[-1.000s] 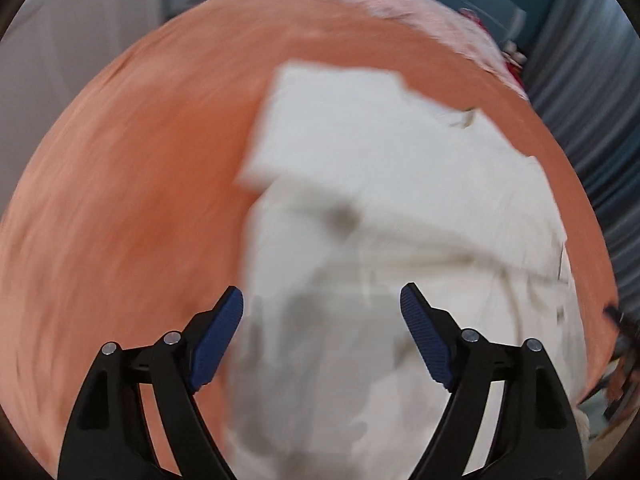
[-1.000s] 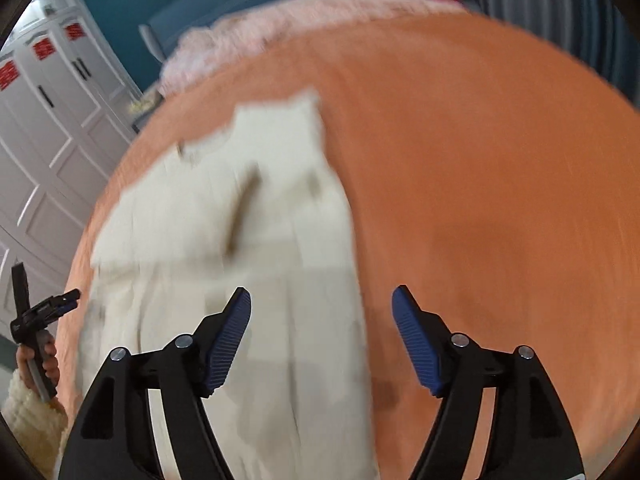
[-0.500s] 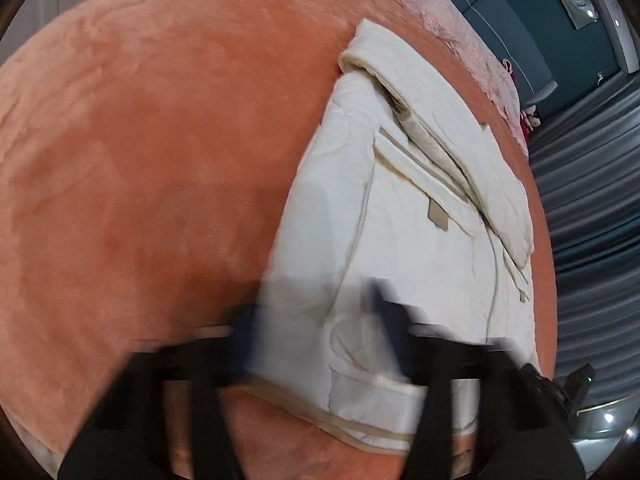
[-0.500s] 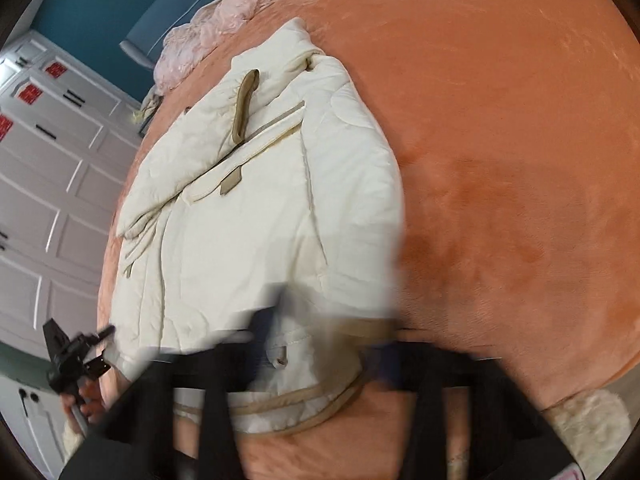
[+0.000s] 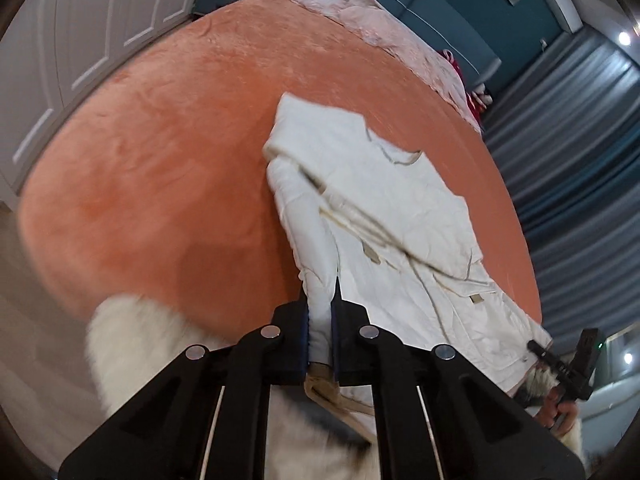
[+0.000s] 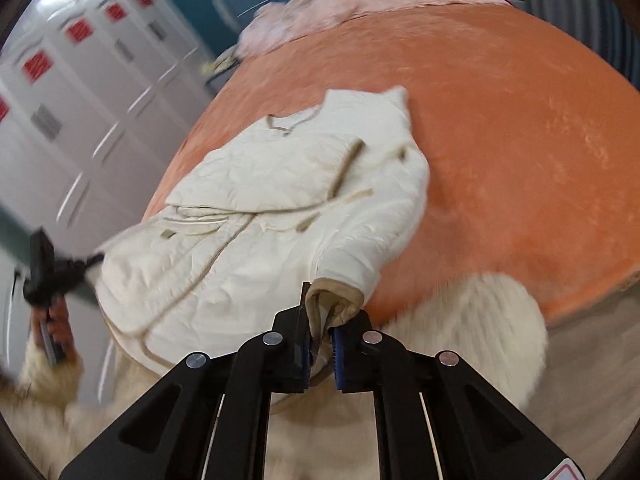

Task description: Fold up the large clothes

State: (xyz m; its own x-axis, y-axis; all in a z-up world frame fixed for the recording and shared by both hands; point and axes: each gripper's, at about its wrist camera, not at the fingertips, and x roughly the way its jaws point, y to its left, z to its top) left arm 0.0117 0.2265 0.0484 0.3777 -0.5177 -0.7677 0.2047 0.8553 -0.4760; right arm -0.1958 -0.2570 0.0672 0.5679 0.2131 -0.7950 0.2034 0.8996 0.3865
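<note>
A cream quilted jacket [image 5: 380, 200] with tan trim lies on the orange bed cover [image 5: 180, 160], its far part folded over. My left gripper [image 5: 320, 292] is shut on the jacket's near left edge, which rises off the bed. In the right wrist view the jacket [image 6: 280, 184] stretches away to the left, and my right gripper [image 6: 320, 312] has its jaws closing, the pads pressing a bunched tan-trimmed hem corner. Each view shows the other gripper at the jacket's far corner: the right gripper [image 5: 560, 360] and the left gripper [image 6: 52, 268].
Pink bedding [image 5: 360, 12] is heaped at the head of the bed. White wardrobe doors [image 6: 80, 80] stand to the left, grey curtains [image 5: 580, 160] to the right. A person's fluffy cream sweater [image 6: 480, 320] fills the space just in front of the bed's near edge.
Both grippers went from open above the jacket to shut on its near hem corners. They drew back toward the bed's near edge and rose, lifting that edge.
</note>
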